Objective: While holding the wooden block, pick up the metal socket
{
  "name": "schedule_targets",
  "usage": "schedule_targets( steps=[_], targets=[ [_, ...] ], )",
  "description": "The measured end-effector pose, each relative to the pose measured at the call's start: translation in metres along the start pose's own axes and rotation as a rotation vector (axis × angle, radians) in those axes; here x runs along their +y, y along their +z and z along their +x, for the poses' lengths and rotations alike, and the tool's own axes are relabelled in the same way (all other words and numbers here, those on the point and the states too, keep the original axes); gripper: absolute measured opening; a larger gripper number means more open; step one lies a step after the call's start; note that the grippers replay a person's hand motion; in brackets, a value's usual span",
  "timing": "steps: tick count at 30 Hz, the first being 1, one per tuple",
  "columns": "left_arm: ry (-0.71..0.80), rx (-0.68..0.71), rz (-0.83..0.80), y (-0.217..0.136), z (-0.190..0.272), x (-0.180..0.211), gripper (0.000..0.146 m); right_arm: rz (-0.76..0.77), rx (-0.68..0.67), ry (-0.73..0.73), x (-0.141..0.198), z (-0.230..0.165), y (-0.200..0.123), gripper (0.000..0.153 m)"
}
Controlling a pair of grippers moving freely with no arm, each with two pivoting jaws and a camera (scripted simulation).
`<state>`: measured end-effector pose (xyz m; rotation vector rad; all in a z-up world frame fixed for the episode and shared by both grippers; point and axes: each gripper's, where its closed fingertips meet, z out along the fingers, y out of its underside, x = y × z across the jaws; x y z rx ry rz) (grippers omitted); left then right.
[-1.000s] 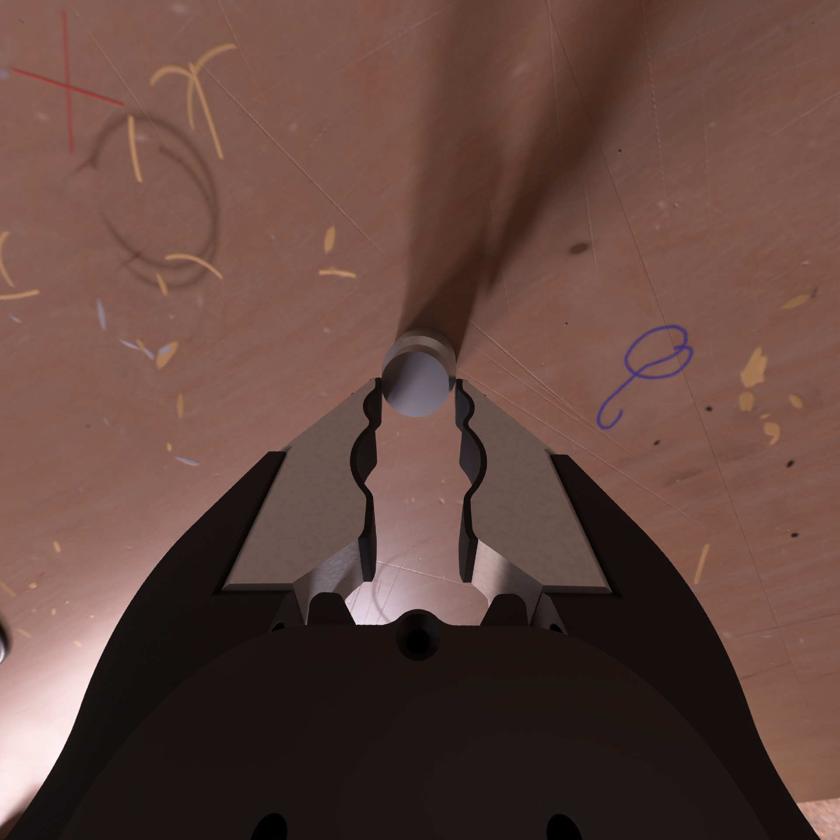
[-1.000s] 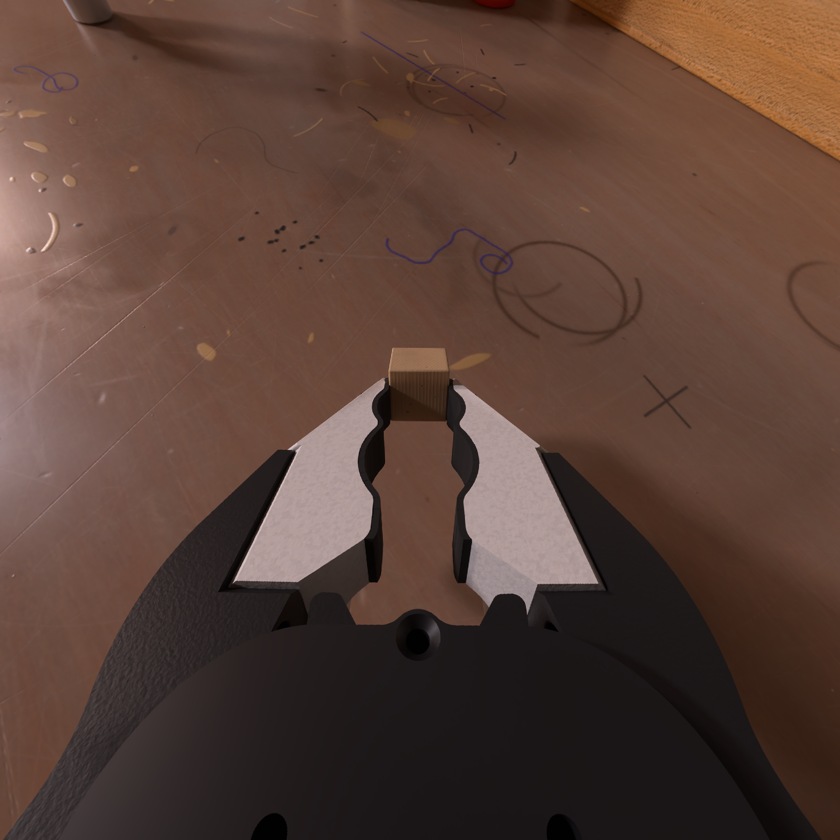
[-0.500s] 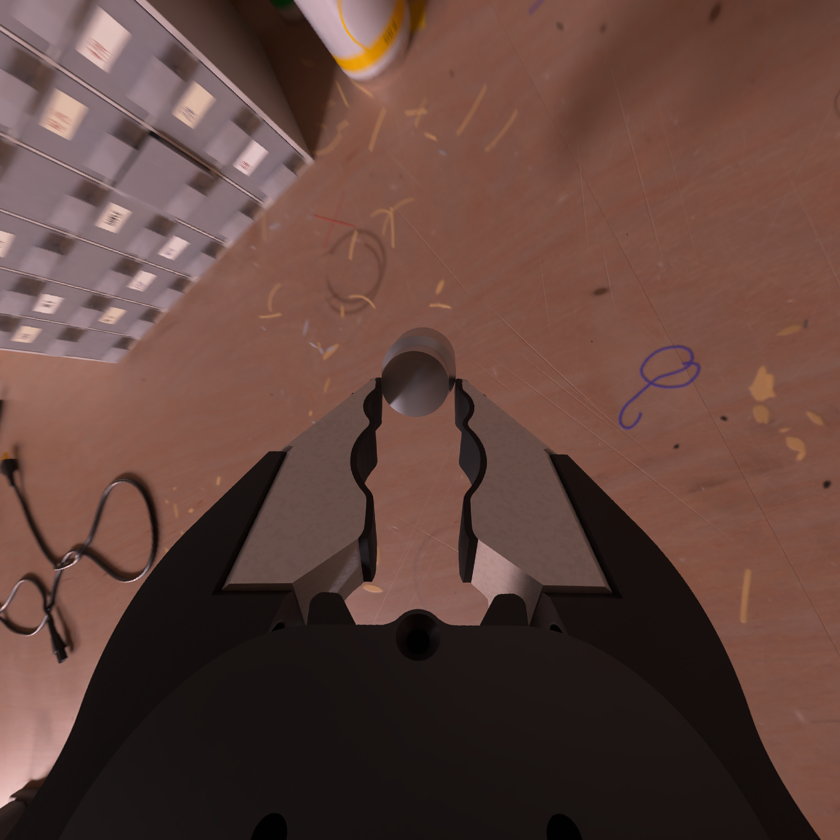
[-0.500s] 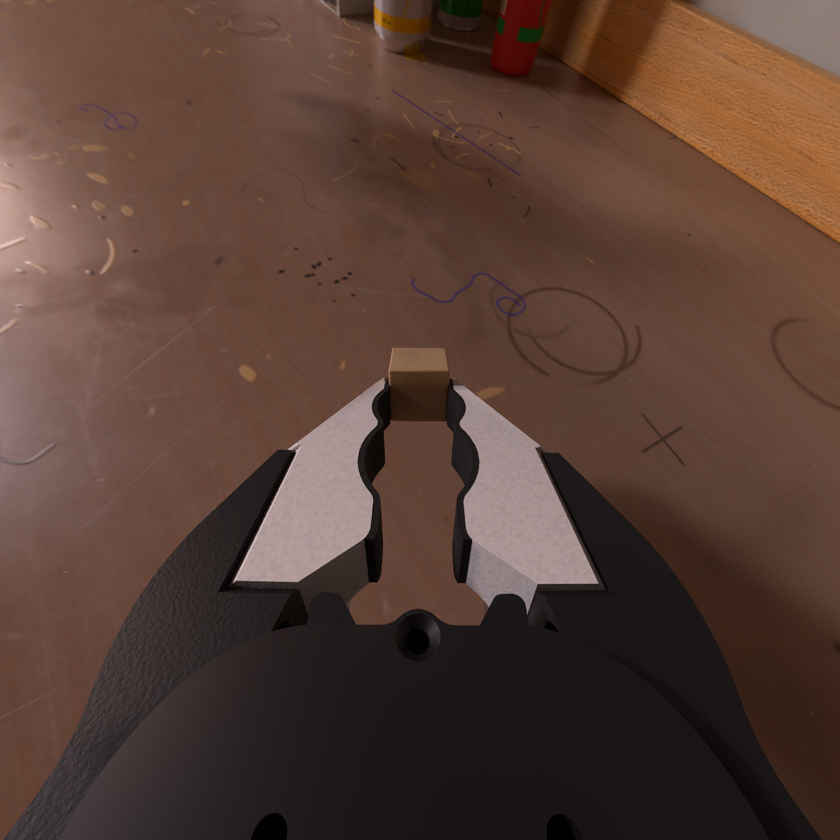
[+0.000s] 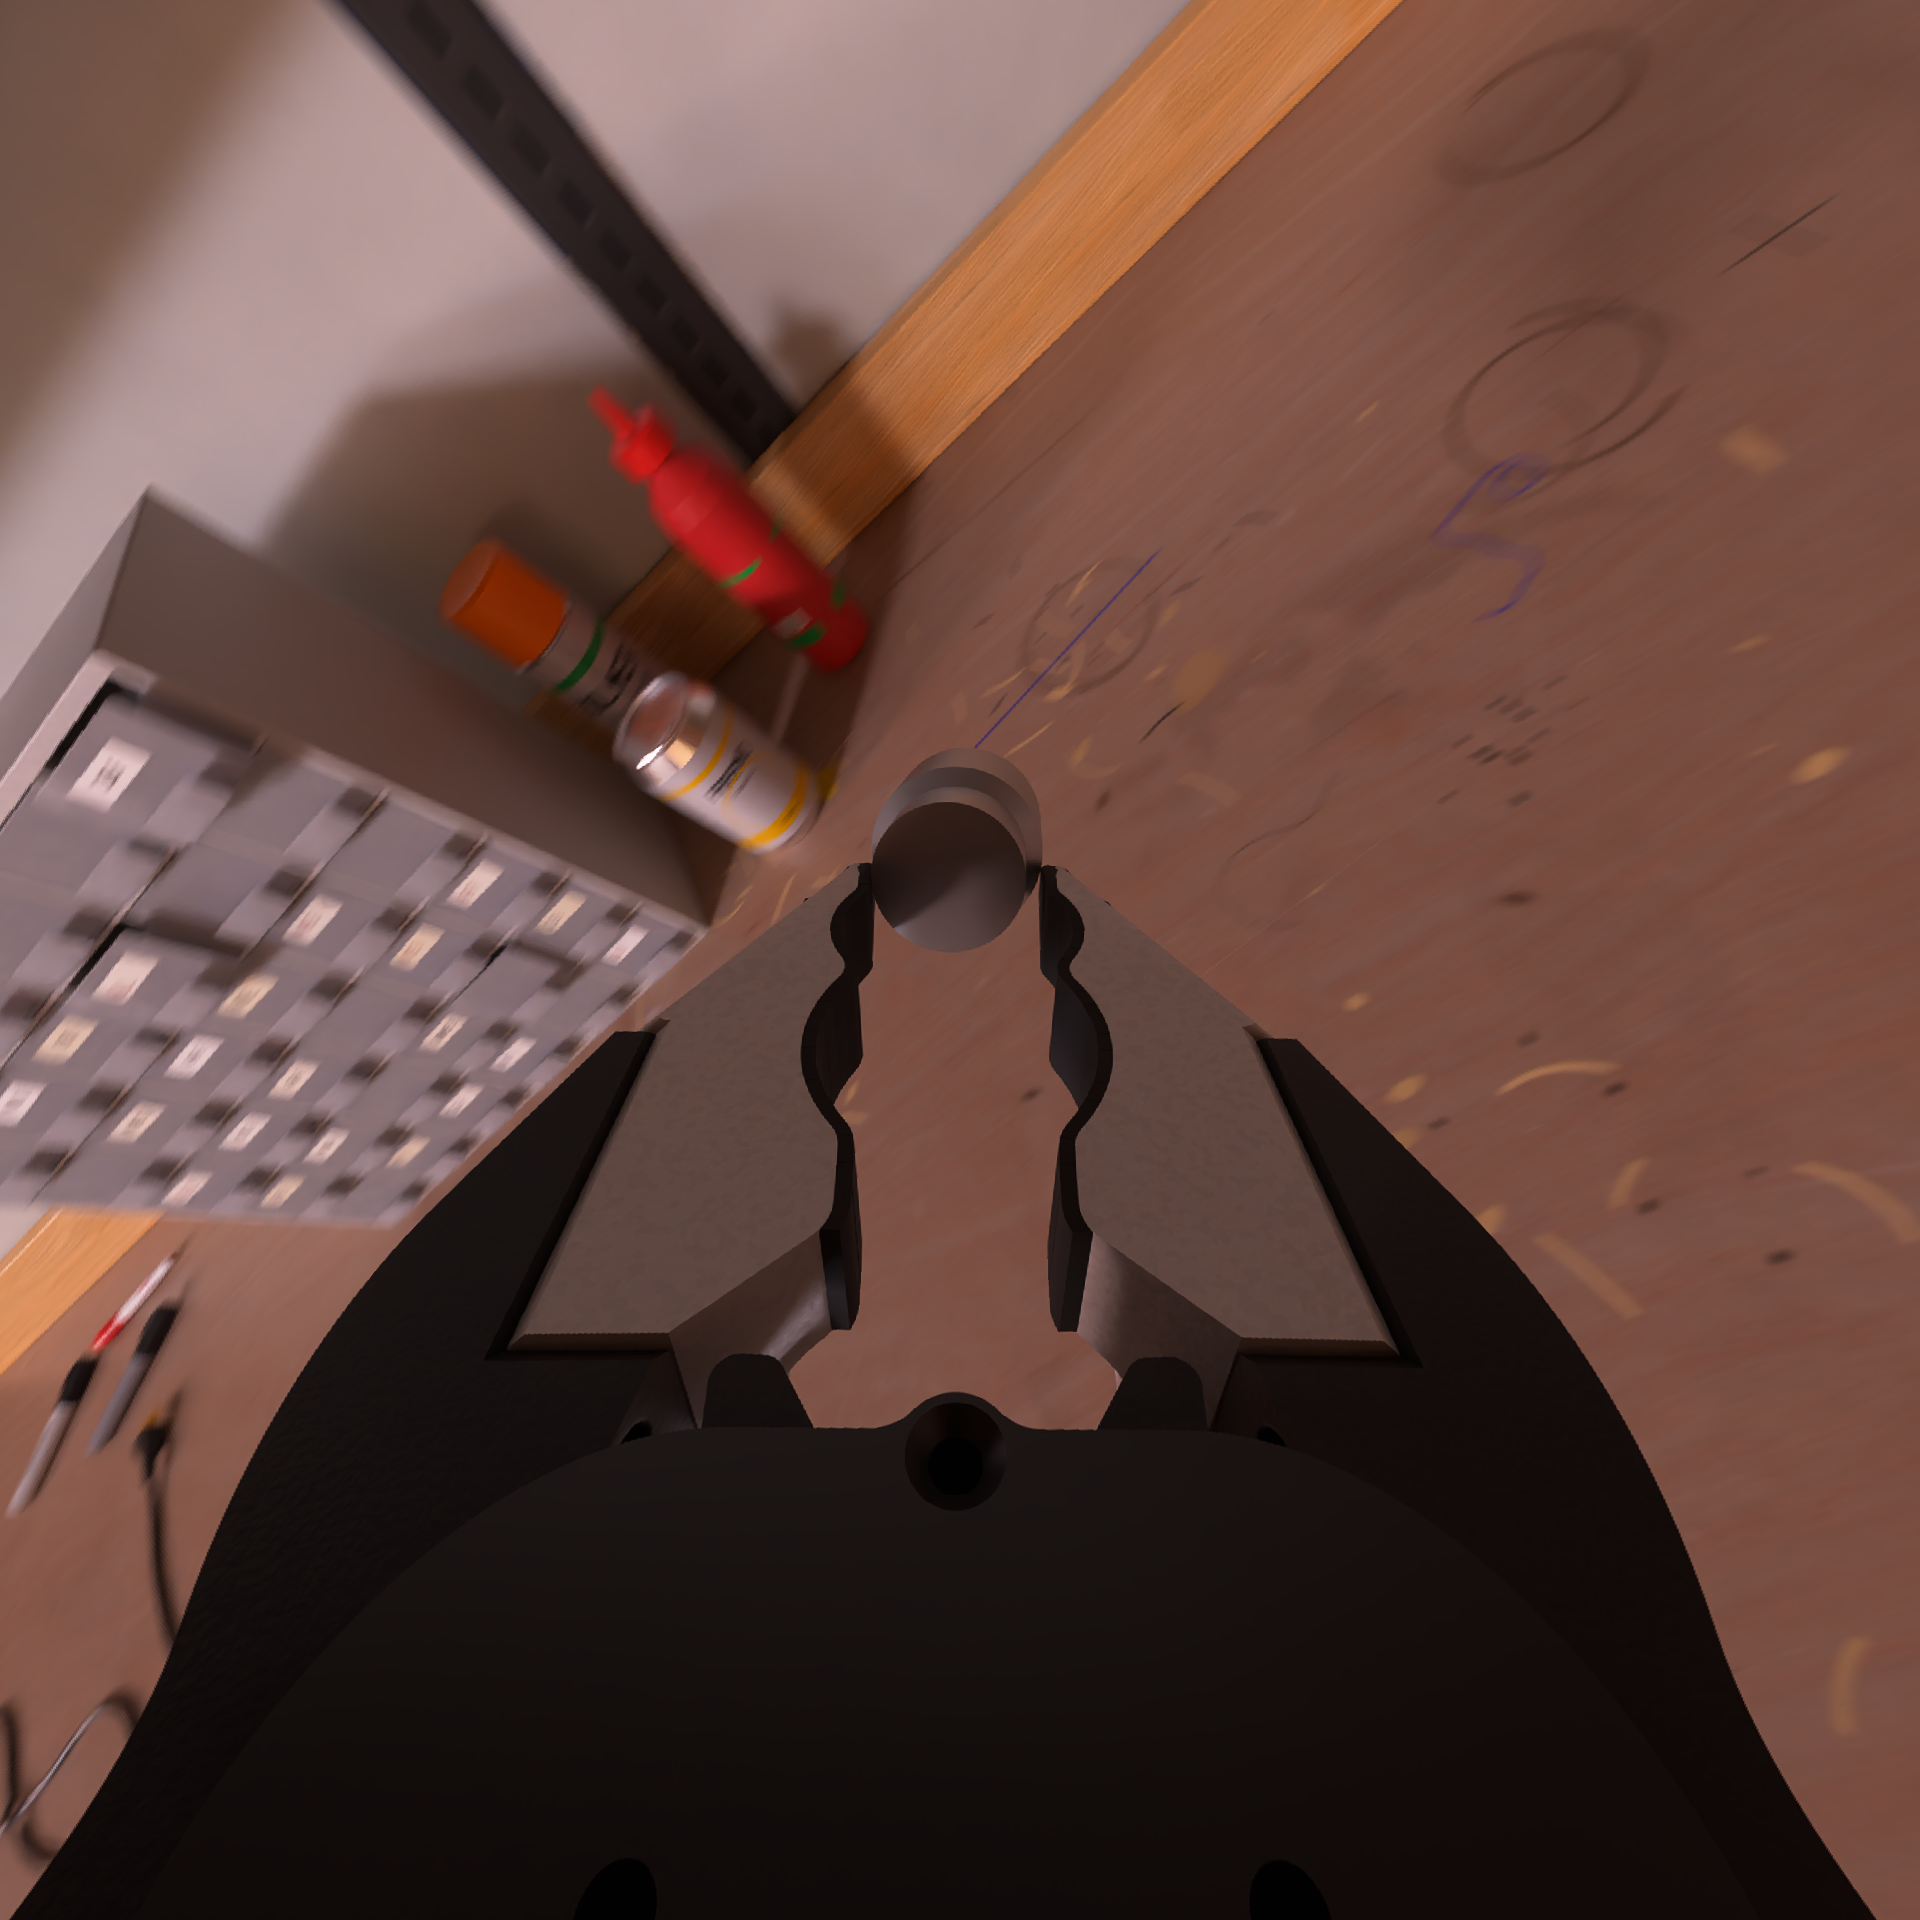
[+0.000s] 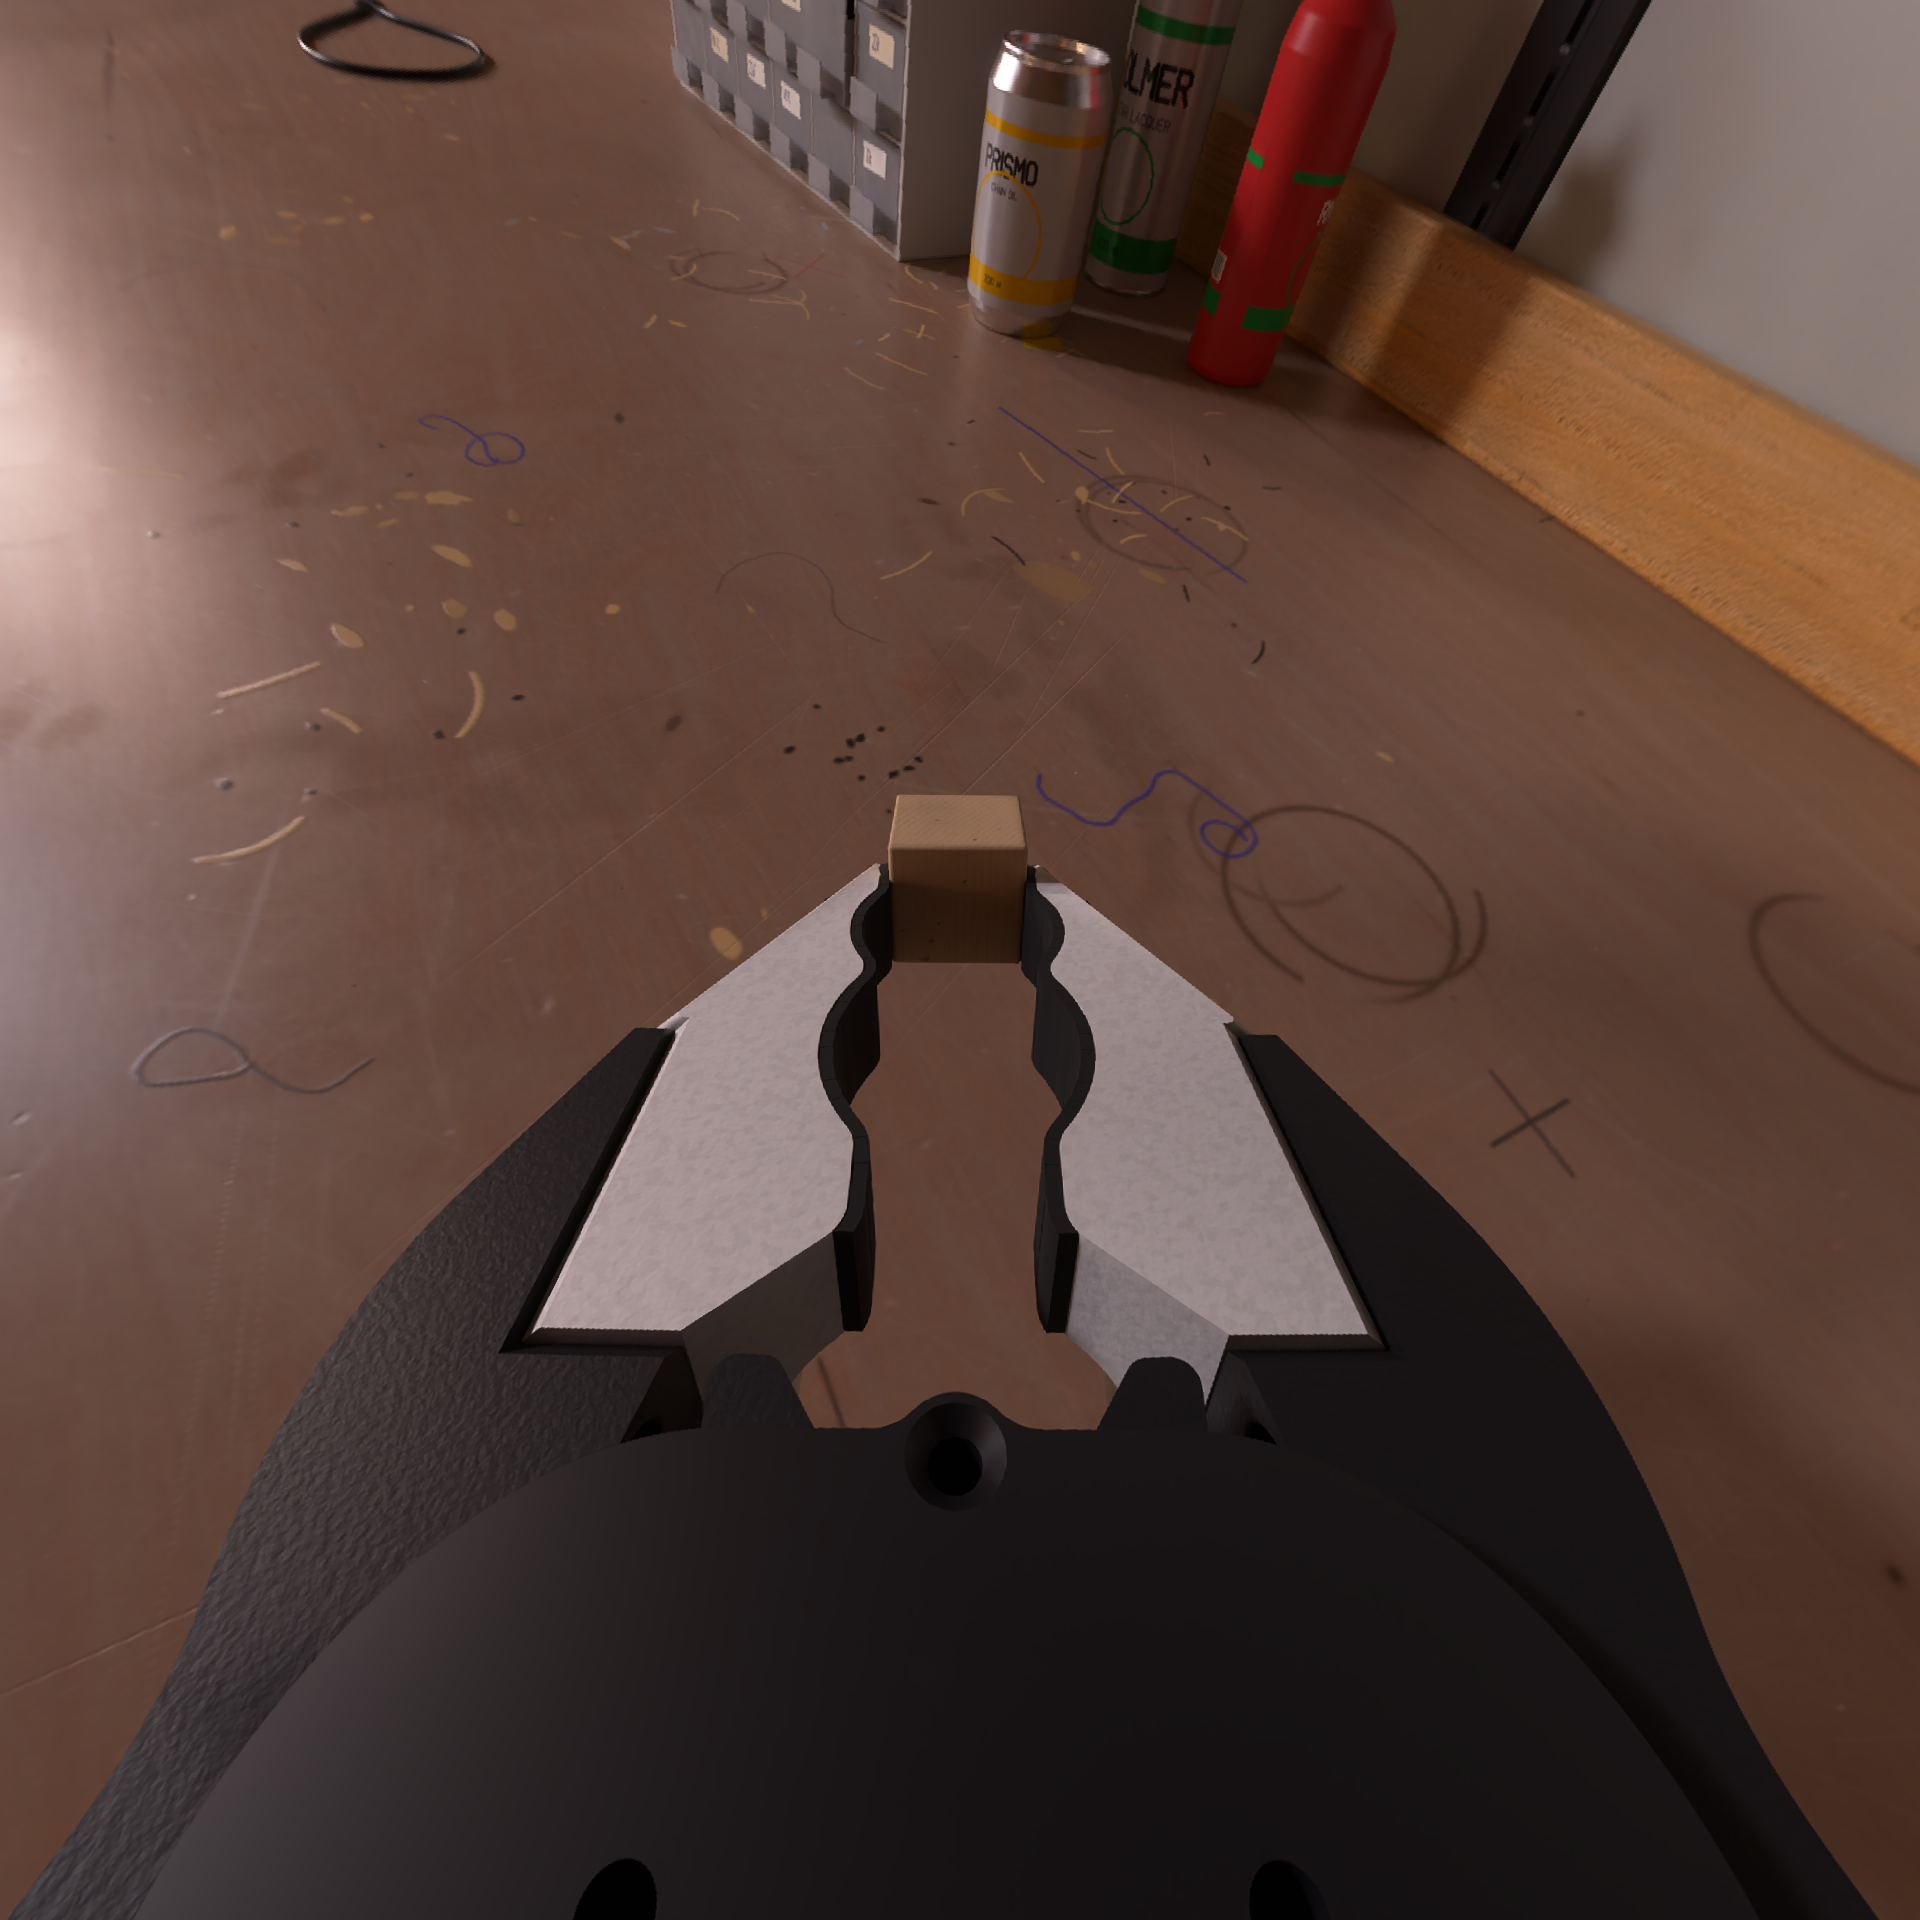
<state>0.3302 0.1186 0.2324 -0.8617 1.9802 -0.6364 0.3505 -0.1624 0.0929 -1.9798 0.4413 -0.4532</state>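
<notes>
In the left wrist view my left gripper (image 5: 954,883) is shut on the metal socket (image 5: 951,868), a short grey cylinder held between the fingertips, well above the brown bench top (image 5: 1455,935). In the right wrist view my right gripper (image 6: 956,899) is shut on the small wooden block (image 6: 956,878), a light tan cube pinched at the fingertips and held above the bench (image 6: 520,831). Neither gripper shows in the other's view.
A grey drawer cabinet (image 5: 260,935) (image 6: 821,94), a silver and yellow can (image 5: 717,774) (image 6: 1034,187), a green-banded spray can (image 6: 1153,145) and a red bottle (image 5: 743,540) (image 6: 1283,197) stand at the back. A wooden rail (image 6: 1610,436) borders the bench. Pens (image 5: 104,1371) and a cable (image 6: 390,42) lie far left.
The left gripper has risen and tilted up with the socket, so the cabinet, cans and wall came into view. The right gripper has also lifted with the block, showing the back of the bench.
</notes>
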Motion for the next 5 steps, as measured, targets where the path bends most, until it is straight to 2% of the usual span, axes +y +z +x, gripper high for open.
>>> schedule_targets(
  steps=[3,5],
  targets=[
    [-0.002,0.084,0.076,0.007,0.047,-0.041,0.031,0.010,-0.030,0.063,-0.001,0.000,-0.008,0.023],
    [-0.054,0.145,0.129,0.016,0.080,-0.060,0.032,0.029,-0.034,0.087,-0.003,0.002,-0.015,0.024]
  ],
)
